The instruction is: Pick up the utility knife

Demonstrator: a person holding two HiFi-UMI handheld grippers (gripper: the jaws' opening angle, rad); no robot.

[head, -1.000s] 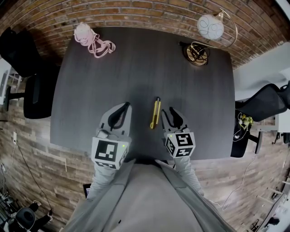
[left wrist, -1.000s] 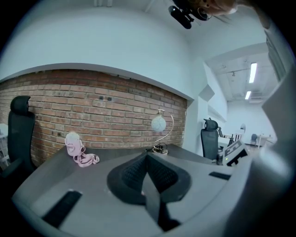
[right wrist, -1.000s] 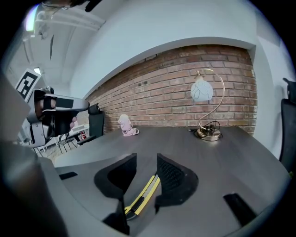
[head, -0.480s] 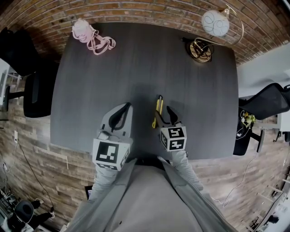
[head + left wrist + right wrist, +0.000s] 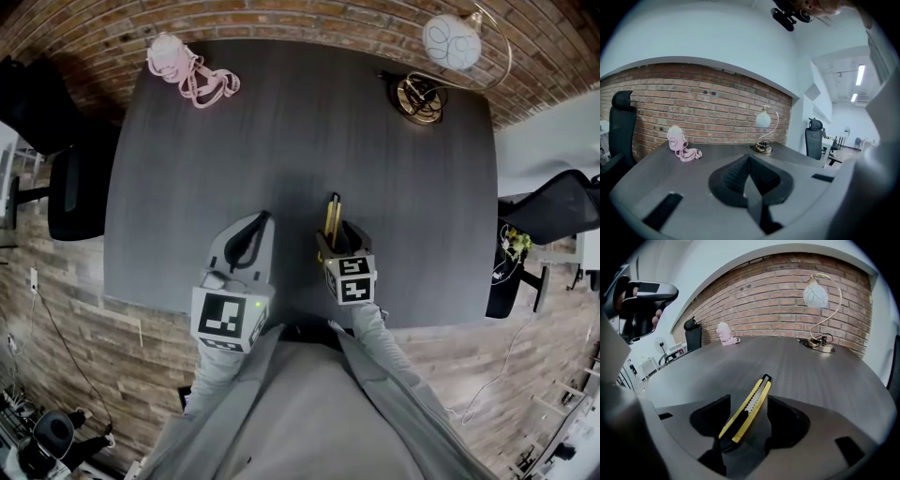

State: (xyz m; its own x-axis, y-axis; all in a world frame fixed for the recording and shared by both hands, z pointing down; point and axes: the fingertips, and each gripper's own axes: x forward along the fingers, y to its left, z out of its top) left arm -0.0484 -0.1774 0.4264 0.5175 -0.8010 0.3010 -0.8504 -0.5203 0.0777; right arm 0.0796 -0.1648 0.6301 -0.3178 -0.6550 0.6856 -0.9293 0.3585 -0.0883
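Right hand-held gripper (image 5: 338, 240), jaws just opened, straddles yellow utility knife (image 5: 752, 405).

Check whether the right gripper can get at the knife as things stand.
Probably yes: the right gripper has just been opening its jaws, which now straddle the knife without pressing on it; nothing blocks it.

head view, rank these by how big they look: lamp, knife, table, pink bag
1. table, by far the largest
2. lamp, counting its arched stem and base
3. pink bag with its strap; close to the lamp, so the order of these two is unsure
4. knife, smallest, with its near end hidden
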